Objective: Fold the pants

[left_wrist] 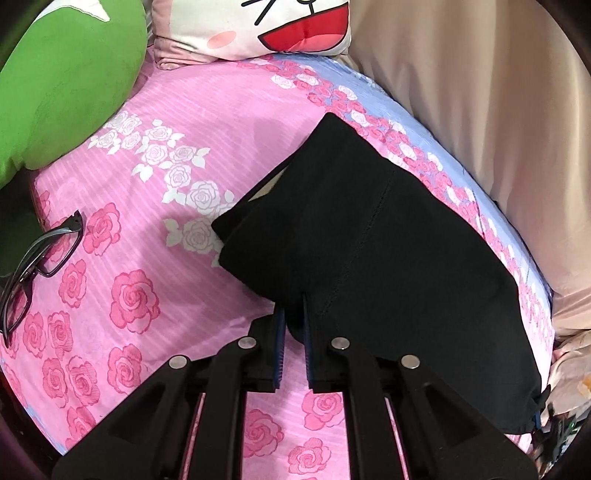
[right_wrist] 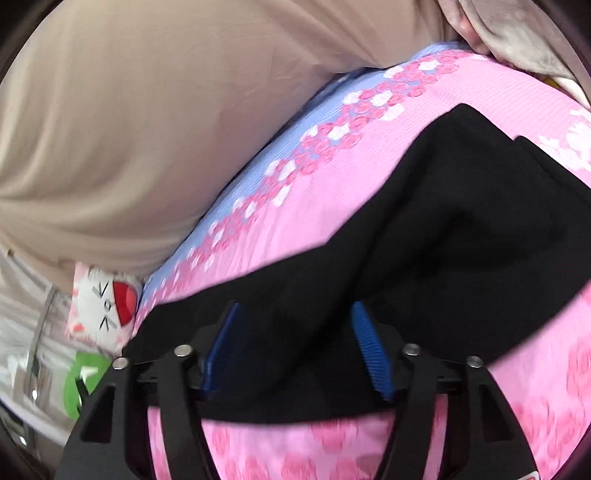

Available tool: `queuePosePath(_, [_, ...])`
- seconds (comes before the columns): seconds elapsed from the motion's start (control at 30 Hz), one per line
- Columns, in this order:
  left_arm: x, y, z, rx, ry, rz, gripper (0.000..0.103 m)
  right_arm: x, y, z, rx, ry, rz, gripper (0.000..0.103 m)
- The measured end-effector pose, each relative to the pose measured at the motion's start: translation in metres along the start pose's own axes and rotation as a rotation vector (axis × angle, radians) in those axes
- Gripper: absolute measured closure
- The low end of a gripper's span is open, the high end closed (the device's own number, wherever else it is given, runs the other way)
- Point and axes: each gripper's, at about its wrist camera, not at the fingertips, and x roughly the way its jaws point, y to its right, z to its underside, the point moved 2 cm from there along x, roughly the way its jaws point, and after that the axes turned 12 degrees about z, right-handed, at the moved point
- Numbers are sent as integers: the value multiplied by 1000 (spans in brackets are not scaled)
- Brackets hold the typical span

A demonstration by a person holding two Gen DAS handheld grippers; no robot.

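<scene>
The black pants [left_wrist: 388,240] lie folded in a thick bundle on the pink rose-print bed sheet [left_wrist: 147,258]. My left gripper [left_wrist: 292,314] is shut on the near edge of the pants, with a tuck of black cloth pinched between its blue pads. In the right wrist view the pants [right_wrist: 443,240] stretch across the frame. My right gripper [right_wrist: 295,306] hovers over their near edge. Its blue pads [right_wrist: 369,343] stand wide apart, black cloth lies below and between them, and neither pad presses on it.
Black-framed glasses [left_wrist: 40,254] rest on the sheet at the left. A green cushion [left_wrist: 66,81] and a cartoon-face pillow [left_wrist: 266,26] sit at the head end. A beige cover [left_wrist: 480,110] borders the sheet's blue edge on the right.
</scene>
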Motion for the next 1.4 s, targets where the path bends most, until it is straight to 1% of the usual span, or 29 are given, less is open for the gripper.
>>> queuePosePath(0.03, [-1,0,0,-3,2,2,95,6,2,-5,8,-13,-1,55])
queuePosePath(0.07, [-1,0,0,-3,3,2,95,19,2,-14,16,-26,24,80])
queuePosePath(0.1, [-2,-1,-1,-5,0,4,95,25,-2,-19,-10,-34,57,98])
queuePosePath(0.13, [-2,-1,-2,-7,-2,7,95,23,-7,-25,-26,-24,59,98])
queuePosePath(0.27, [-3,0,-4,6,-8,-3,95,-61,-48,-36,-176,231,-26,99])
queuePosePath(0.3, [-2,1,-4,14,-11,-9,95,-83,-48,-32,-217,278,-10,100])
queuePosePath(0.33, [0,2,-3,22,-14,-17,94,-84,-41,-31,-226,279,21,100])
queuePosePath(0.37, [2,2,-2,27,-17,-22,94,-78,-29,-27,-224,249,59,100])
queuePosePath(0.43, [4,1,0,32,-24,-19,93,-39,21,-13,-137,88,136,99])
queuePosePath(0.5, [5,1,1,32,-28,-18,92,-13,54,3,-69,-11,147,98])
queuePosePath(0.57, [4,2,1,34,-28,-29,92,-14,61,9,-40,-12,95,91])
queuePosePath(0.63, [5,2,0,37,-33,-40,92,-21,58,6,-36,6,62,72])
queuePosePath(0.67, [5,3,0,38,-34,-45,92,-25,58,4,-38,26,62,65])
queuePosePath(0.7, [5,3,0,39,-35,-49,91,-30,58,-1,-36,47,67,52])
queuePosePath(0.73, [6,3,0,39,-35,-54,91,-33,60,-4,-27,56,63,44])
queuePosePath(0.8, [7,5,1,44,-34,-69,91,-36,66,-18,16,66,26,43])
queuePosePath(0.9, [8,7,2,53,-32,-93,91,-24,82,-45,89,43,9,42])
queuePosePath(0.97, [9,8,2,56,-31,-108,90,-12,82,-54,86,14,-1,53])
queuePosePath(1.0, [9,9,2,55,-30,-112,90,-3,77,-59,61,-13,-2,83])
queuePosePath(1.03, [10,9,2,53,-30,-119,90,3,69,-62,29,-27,7,91])
queuePosePath(1.07, [10,10,2,53,-30,-124,90,1,64,-62,15,-23,13,91])
queuePosePath(1.13, [10,11,3,52,-30,-136,90,-38,49,-71,-30,143,29,92])
queuePosePath(1.2, [11,13,3,62,-30,-152,90,-95,39,-70,-60,331,46,92])
queuePosePath(1.23, [11,15,4,70,-29,-160,90,-109,43,-68,-54,357,68,92])
queuePosePath(1.27, [12,16,4,78,-28,-165,90,-114,52,-64,-48,354,111,91])
queuePosePath(1.3, [13,16,5,83,-26,-169,90,-102,70,-56,-51,302,204,91])
queuePosePath(1.33, [13,17,6,85,-24,-172,90,-87,84,-49,-45,240,257,91])
queuePosePath(1.37, [13,17,6,86,-21,-174,90,-75,93,-45,-33,190,278,91])
queuePosePath(1.4, [13,17,6,88,-19,-178,90,-62,105,-36,-6,134,272,90])
